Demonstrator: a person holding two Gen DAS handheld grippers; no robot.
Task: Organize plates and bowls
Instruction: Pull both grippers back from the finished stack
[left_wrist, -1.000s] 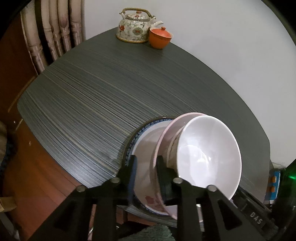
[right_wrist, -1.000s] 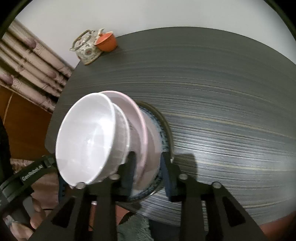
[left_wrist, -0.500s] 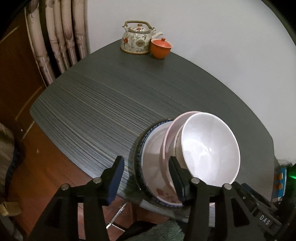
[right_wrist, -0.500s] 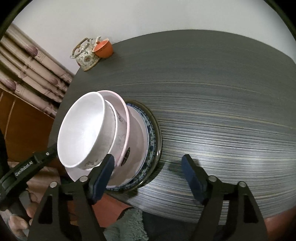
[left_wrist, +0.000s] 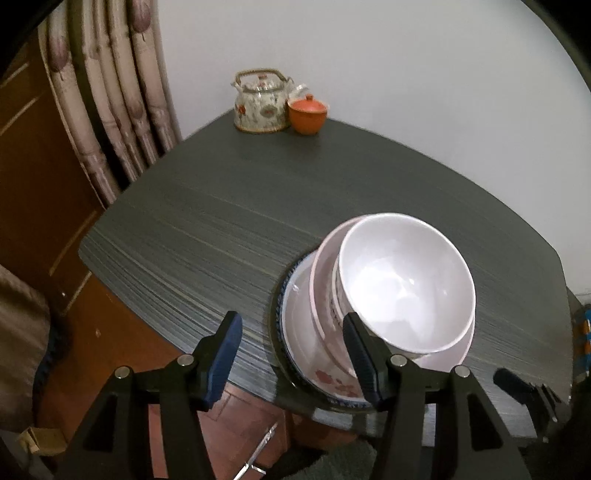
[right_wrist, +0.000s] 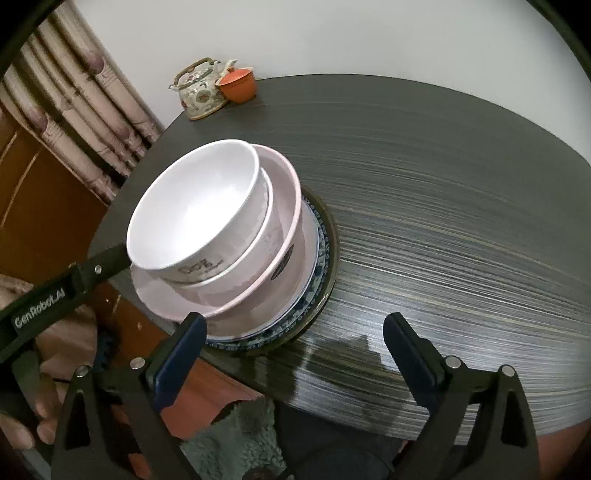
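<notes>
While unheld, dish stack (right_wrist: 236, 236) beside right hand-held gripper (right_wrist: 291, 358).

The top bowl (right_wrist: 192, 206) is plain white. The bowl under it (right_wrist: 236, 266) is white with dark marks. The wide dish (right_wrist: 280, 221) is pale pink. The bottom plate (left_wrist: 332, 384) is white with red flowers and a blue edge. The table (right_wrist: 443, 206) is dark grey with thin stripes. The teapot (left_wrist: 262, 105) is flowery, the little pot (left_wrist: 308, 116) orange
</notes>
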